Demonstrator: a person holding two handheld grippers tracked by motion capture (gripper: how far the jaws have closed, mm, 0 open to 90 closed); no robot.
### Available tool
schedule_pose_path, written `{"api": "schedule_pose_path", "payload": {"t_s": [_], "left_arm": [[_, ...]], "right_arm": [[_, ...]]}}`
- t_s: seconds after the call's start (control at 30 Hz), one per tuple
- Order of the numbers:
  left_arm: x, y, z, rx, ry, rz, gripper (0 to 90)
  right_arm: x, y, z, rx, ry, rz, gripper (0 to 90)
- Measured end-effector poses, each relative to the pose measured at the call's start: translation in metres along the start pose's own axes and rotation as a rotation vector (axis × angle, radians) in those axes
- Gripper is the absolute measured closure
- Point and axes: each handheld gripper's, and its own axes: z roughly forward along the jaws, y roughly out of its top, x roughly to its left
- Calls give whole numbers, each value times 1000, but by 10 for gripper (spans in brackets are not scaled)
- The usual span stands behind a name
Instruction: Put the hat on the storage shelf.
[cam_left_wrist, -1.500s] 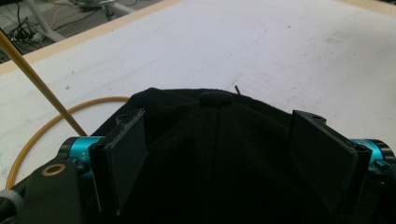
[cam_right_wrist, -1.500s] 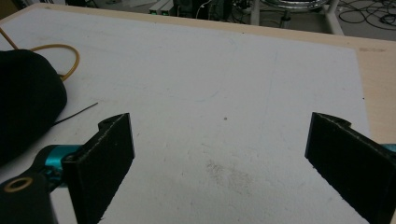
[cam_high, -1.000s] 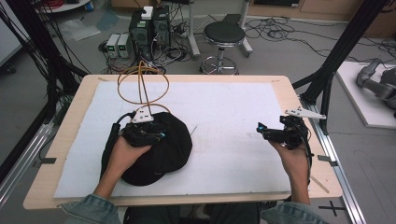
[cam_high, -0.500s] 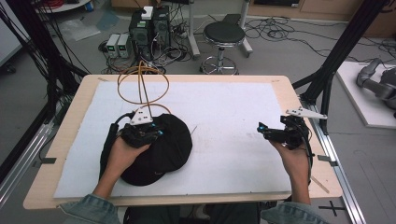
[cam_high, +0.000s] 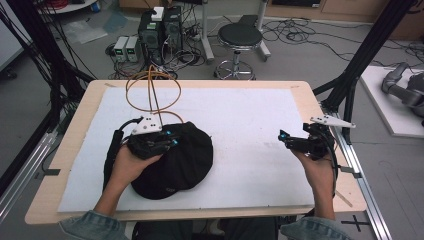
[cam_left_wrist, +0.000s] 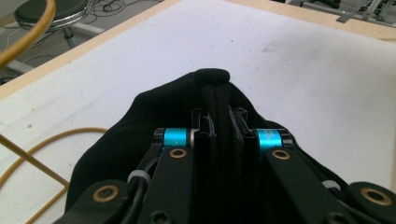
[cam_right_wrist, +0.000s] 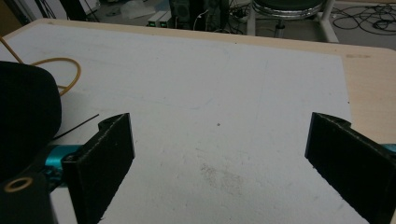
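The left gripper (cam_high: 172, 141) sits at the 9 o'clock side of the table, directly over one black cap (cam_high: 175, 162). In the left gripper view its jaws have just been closing and now stand clenched on a raised fold of the cap's black cloth (cam_left_wrist: 212, 77), which bulges out beyond the jaw tips. The cap rests on the white sheet (cam_high: 250, 115) at about 8 o'clock from the table centre, toward the person's edge.

The right gripper (cam_high: 286, 139) hovers at 3 o'clock, well apart from the cap. In the right gripper view its jaws stand wide and released, with bare white sheet between them.

Surrounding items: one orange cable (cam_high: 152, 90) loops from the left gripper toward 11 o'clock and lies partly on the sheet just beyond the cap. One thin dark strand (cam_right_wrist: 74, 125) lies on the sheet beside the cap's edge.

Count: two grippers, one cap, one orange cable loop, one stool (cam_high: 240, 37).

Surface: a light wooden table (cam_high: 65, 145) covered by the white sheet, faintly smudged near 3 o'clock. Room: grey floor strewn with cables, electronic boxes (cam_high: 160, 27) at 12 o'clock beside the round black stool, black frame struts (cam_high: 367, 52) at 2 o'clock.
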Motion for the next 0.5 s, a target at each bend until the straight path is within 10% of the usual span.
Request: {"api": "schedule_pose_path", "payload": {"t_s": [0.5], "left_arm": [[-5, 25, -40, -98, -41, -4, 820]], "right_arm": [[-1, 3, -5, -17, 1, 15, 79]]}}
